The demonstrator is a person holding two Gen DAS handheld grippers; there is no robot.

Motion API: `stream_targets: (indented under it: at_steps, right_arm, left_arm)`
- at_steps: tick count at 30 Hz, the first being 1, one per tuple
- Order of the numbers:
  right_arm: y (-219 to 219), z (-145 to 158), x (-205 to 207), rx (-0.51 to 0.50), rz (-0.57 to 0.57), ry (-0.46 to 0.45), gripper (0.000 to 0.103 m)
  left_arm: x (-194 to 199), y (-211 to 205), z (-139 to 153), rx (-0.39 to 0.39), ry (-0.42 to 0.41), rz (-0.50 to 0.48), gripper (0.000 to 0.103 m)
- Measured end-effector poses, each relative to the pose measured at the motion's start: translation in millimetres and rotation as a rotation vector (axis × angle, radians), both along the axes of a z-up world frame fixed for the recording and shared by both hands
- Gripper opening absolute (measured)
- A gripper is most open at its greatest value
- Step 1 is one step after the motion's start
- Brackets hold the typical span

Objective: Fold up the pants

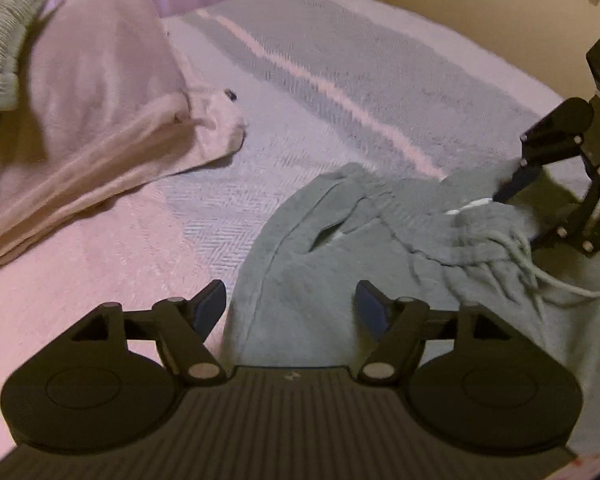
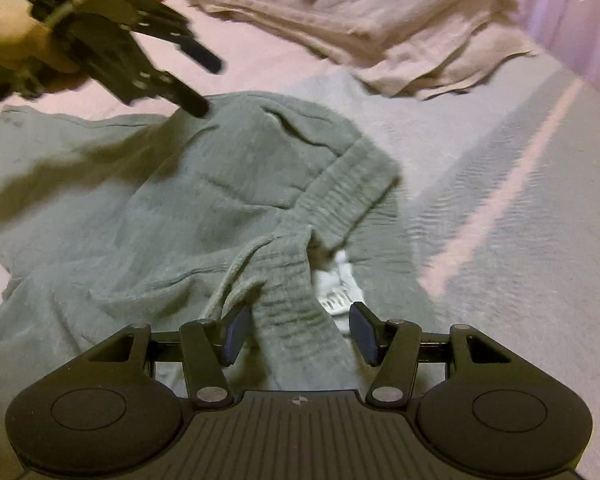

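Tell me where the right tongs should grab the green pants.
Probably the ribbed waistband, rising as a bunched ridge between the open right tongs. Come straight forward and close across it. The left tongs hover open near the pocket.

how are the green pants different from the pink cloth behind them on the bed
The pants are grey-green and lie rumpled and spread out; the pink cloth is pale pink and lies folded in layers. The pants sit right under both open grippers, left gripper and right gripper; the pink cloth lies farther off, with neither gripper at it. Both rest on the bed.
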State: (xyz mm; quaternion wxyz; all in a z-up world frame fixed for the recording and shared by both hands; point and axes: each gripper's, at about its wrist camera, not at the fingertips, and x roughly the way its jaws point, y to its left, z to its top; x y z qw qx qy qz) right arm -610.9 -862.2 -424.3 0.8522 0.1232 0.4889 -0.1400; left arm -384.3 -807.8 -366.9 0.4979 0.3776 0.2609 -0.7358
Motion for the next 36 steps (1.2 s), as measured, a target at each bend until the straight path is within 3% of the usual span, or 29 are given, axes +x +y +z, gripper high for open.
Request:
stream_targets:
  at_steps: [3, 4, 5, 7, 8, 12, 14, 16, 18, 20, 22, 23, 25, 26, 30, 32, 33, 34, 36]
  right_arm:
    - [-8.0, -10.6, -7.1, 0.071, 0.024, -0.018, 0.046]
    - [-9.7, -6.9, -12.6, 0.094, 0.015, -0.026, 0.031]
    - [-12.6, -4.8, -17.8, 0.117, -0.006, -0.031, 0.027]
    - [-14.0, 7.4, -28.1, 0.106, -0.037, -0.032, 0.021]
    - [-12.9, 20.2, -33.9, 0.08, -0.044, -0.042, 0.02]
    - [-43.0, 65.2, -48.4, 0.004, -0.105, -0.114, 0.019]
    - [-62.7, 63.0, -43.5, 0.013, -0.115, -0.091, 0.022]
    - [-71.7, 41.2, -36.2, 0.046, -0.117, -0.036, 0.026]
    - [-69.7, 18.5, -37.3, 0.094, -0.157, -0.006, 0.037]
    - [-59.4, 17.0, -54.3, 0.102, -0.223, -0.056, 0.051]
    - [-53.6, 25.6, -82.5, 0.115, -0.317, -0.115, 0.063]
    - [-46.7, 31.6, -100.3, 0.113, -0.383, -0.148, 0.066]
    - [-38.8, 36.7, -136.7, 0.122, -0.518, -0.192, 0.067]
    - [-35.8, 35.6, -153.4, 0.126, -0.59, -0.202, 0.068]
    - [-25.0, 10.6, -192.6, 0.244, -0.778, -0.242, 0.068]
    - [-23.8, 0.4, -192.1, 0.28, -0.8, -0.29, 0.066]
    - [-22.3, -5.4, -190.8, 0.31, -0.817, -0.316, 0.056]
    - [-23.2, -8.3, -190.3, 0.339, -0.829, -0.34, 0.027]
    - [-19.4, -5.5, -189.3, 0.35, -0.854, -0.349, 0.018]
  left_arm:
    - [-0.5, -10.5, -21.9, 0.082, 0.002, 0.014, 0.067]
    - [-3.1, -14.2, -27.0, 0.098, -0.001, 0.009, 0.062]
    - [-5.7, -16.1, -29.1, 0.112, -0.003, 0.009, 0.054]
    - [-10.2, -16.0, -25.2, 0.113, -0.044, 0.027, 0.01]
    - [-10.3, -15.7, -18.5, 0.099, -0.056, 0.043, 0.003]
    - [6.7, -24.9, 24.7, -0.042, -0.041, 0.143, 0.0]
    - [19.1, -43.2, 34.2, -0.074, -0.03, 0.202, 0.0]
    - [23.5, -58.8, 30.1, -0.057, -0.017, 0.236, 0.0]
    - [18.4, -65.6, 19.5, -0.007, -0.009, 0.229, 0.006]
    - [8.8, -63.6, 11.0, 0.036, 0.007, 0.171, 0.017]
    - [-0.3, -65.7, 2.9, 0.063, 0.026, 0.126, 0.041]
    - [-4.3, -69.2, -0.6, 0.072, 0.041, 0.099, 0.046]
    - [-11.9, -78.8, -6.9, 0.079, 0.061, 0.068, 0.066]
    - [-15.3, -85.6, -11.1, 0.08, 0.069, 0.055, 0.07]
    - [-34.4, -109.1, -32.0, 0.145, 0.049, -0.001, 0.074]
    - [-43.6, -115.4, -45.7, 0.193, 0.005, -0.023, 0.066]
    - [-46.2, -115.3, -49.5, 0.206, -0.005, -0.025, 0.051]
    - [-48.2, -114.2, -51.1, 0.217, 0.004, -0.033, 0.034]
    - [-54.0, -108.9, -46.7, 0.21, -0.017, -0.053, 0.011]
